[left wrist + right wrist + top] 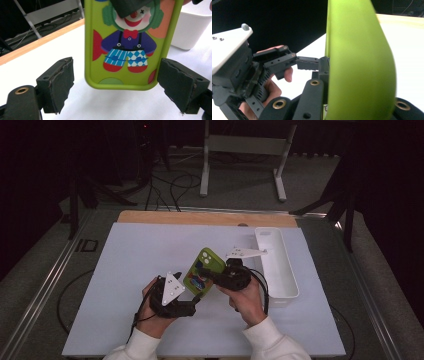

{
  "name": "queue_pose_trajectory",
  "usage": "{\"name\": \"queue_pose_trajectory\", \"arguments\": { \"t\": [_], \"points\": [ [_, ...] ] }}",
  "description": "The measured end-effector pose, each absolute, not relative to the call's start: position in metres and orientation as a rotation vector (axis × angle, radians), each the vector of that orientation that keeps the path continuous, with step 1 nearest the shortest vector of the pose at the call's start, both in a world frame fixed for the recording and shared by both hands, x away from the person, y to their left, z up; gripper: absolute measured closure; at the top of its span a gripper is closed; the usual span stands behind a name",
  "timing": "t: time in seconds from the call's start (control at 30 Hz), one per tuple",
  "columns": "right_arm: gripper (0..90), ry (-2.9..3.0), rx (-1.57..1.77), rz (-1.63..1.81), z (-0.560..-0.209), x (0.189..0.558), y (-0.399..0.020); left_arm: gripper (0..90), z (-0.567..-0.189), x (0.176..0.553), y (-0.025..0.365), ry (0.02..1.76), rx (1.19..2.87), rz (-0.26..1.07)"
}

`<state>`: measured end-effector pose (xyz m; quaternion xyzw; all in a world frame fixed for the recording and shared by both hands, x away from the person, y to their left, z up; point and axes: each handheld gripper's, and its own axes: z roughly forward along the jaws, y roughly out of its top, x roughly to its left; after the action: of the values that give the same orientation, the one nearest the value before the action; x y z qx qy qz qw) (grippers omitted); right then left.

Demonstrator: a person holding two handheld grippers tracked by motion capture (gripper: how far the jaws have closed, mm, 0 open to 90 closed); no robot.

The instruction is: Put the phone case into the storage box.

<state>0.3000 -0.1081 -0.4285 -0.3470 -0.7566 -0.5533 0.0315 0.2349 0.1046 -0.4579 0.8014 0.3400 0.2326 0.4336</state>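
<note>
A lime-green phone case (202, 268) with a clown picture on it is held up above the white table. My right gripper (210, 277) is shut on it; in the right gripper view the case (359, 62) stands edge-on between the jaws of that gripper (362, 101). My left gripper (196, 296) is open, just below the case. In the left gripper view the case's lower end (130, 42) hangs between the pads (61, 77) of that gripper (118, 76), with a gap on the left side. A black jaw covers the clown's face.
A long white bin (277, 265) stands to the right of the hands and appears in the left gripper view (192, 30). The white mat (125, 270) ends at a wooden strip (200, 217) at the far edge. Stands and cables fill the dark floor beyond.
</note>
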Motion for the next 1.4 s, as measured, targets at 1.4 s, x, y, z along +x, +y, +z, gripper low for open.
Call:
{"name": "queue_pose_trajectory", "arguments": {
  "t": [1.4],
  "points": [
    [88.6,-2.464,-0.839,-1.696,-0.424,0.296,-0.117,5.1,-0.456,0.241,0.119,0.812,1.996,0.426]
  ]
}}
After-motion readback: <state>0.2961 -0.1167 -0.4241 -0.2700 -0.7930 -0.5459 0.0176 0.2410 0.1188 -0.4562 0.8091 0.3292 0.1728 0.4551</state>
